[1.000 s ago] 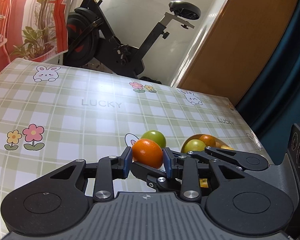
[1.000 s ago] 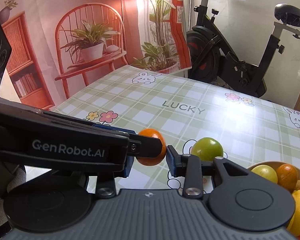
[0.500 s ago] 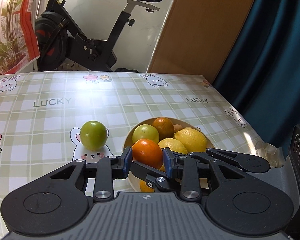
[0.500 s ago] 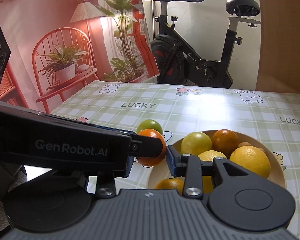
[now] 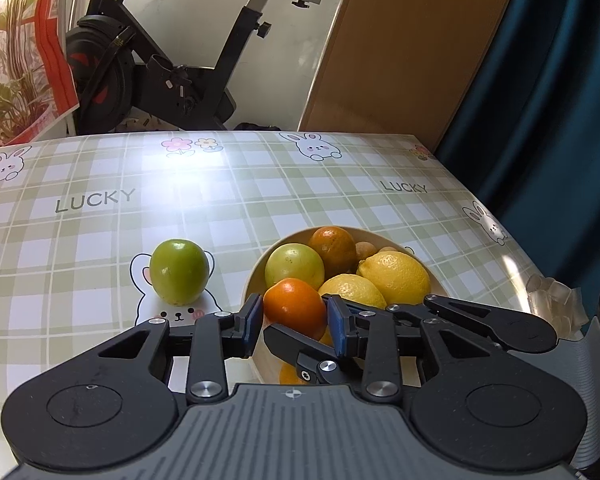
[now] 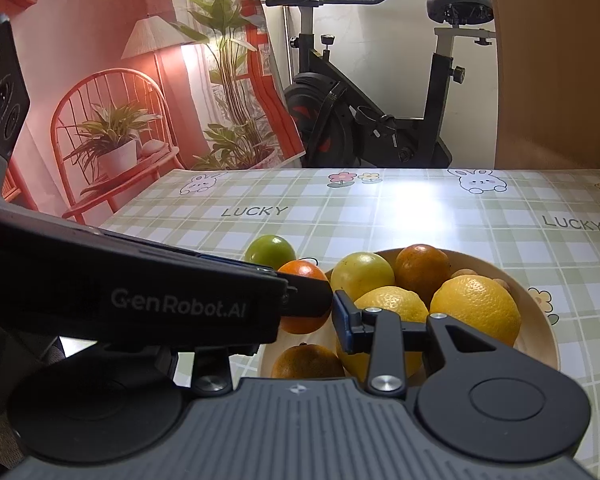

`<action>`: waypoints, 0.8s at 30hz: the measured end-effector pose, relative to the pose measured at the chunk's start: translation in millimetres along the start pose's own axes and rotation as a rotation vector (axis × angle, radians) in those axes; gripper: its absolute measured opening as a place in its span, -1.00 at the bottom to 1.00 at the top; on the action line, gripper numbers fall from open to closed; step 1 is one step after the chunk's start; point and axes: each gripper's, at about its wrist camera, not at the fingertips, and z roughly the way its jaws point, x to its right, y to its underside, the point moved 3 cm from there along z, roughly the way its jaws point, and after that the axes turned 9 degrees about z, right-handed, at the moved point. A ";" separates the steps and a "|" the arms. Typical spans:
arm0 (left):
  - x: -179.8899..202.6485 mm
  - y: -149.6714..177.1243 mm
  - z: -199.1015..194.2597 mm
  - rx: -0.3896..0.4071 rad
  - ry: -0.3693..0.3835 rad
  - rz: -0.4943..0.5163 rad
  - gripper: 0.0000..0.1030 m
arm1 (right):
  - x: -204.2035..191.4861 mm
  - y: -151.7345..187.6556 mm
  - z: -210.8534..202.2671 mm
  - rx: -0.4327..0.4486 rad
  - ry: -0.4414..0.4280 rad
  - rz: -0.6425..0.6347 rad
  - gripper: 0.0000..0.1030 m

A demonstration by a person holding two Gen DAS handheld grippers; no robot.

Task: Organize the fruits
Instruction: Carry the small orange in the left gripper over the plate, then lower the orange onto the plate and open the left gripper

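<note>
A small orange [image 5: 294,306] [image 6: 302,274] hangs over the near left rim of a beige bowl [image 5: 384,238] [image 6: 540,320]. My left gripper [image 5: 296,322] is shut on it, blue pads on both sides. My right gripper [image 6: 308,312] comes in from the right and crosses under the left. Its right pad [image 6: 342,314] lies against the same orange, while its left finger is hidden behind the left gripper's finger [image 6: 312,296]. The bowl holds two lemons [image 5: 394,276], a yellow-green fruit [image 5: 294,266] and two oranges [image 5: 332,246]. A green fruit [image 5: 179,276] [image 6: 270,250] sits on the table, left of the bowl.
The checked tablecloth [image 5: 100,220] ends close to the bowl's right side. Crumpled clear plastic [image 5: 552,296] lies at that edge. An exercise bike [image 5: 172,72] stands beyond the far edge, a blue curtain [image 5: 540,120] hangs at the right, and a printed backdrop [image 6: 100,100] stands at the left.
Both grippers have swung right together with the orange, from over the table near the green fruit to over the bowl's near rim. They barely moved in the last half second.
</note>
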 end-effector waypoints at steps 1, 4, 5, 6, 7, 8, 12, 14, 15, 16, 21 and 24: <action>-0.8 0.0 1.9 -0.001 0.000 0.001 -0.29 | -0.7 0.1 1.1 -0.001 0.001 -0.003 -0.28; -6.0 0.3 4.4 0.004 0.014 -0.017 -0.29 | -3.4 0.6 4.8 -0.005 0.013 -0.021 -0.28; -7.4 0.3 5.4 0.005 0.021 -0.026 -0.29 | -3.9 0.6 6.2 -0.004 0.020 -0.026 -0.28; -9.1 0.4 6.4 0.007 0.027 -0.033 -0.29 | -4.8 -0.1 7.4 -0.005 0.026 -0.030 -0.28; -10.4 0.7 7.0 0.008 0.032 -0.038 -0.28 | -5.7 -0.2 8.4 -0.006 0.032 -0.035 -0.28; -12.2 1.6 7.9 0.010 0.039 -0.045 -0.28 | -6.9 0.0 9.4 -0.007 0.039 -0.041 -0.28; -16.2 4.3 11.5 0.009 0.057 -0.068 -0.31 | -8.8 1.4 11.7 -0.008 0.060 -0.060 -0.28; -17.5 4.9 12.4 0.011 0.065 -0.077 -0.31 | -9.8 2.0 12.4 -0.011 0.069 -0.069 -0.27; -18.2 5.0 13.4 0.013 0.070 -0.083 -0.31 | -10.1 2.4 12.4 -0.010 0.073 -0.072 -0.27; -18.7 5.3 13.8 0.014 0.074 -0.086 -0.31 | -10.3 2.6 12.4 -0.010 0.075 -0.073 -0.27; -20.2 6.4 13.6 0.021 0.071 -0.091 -0.31 | -10.5 2.0 11.4 -0.015 0.078 -0.077 -0.27; -26.6 6.7 5.7 0.047 0.062 -0.103 -0.31 | -10.4 1.2 8.6 -0.013 0.072 -0.076 -0.27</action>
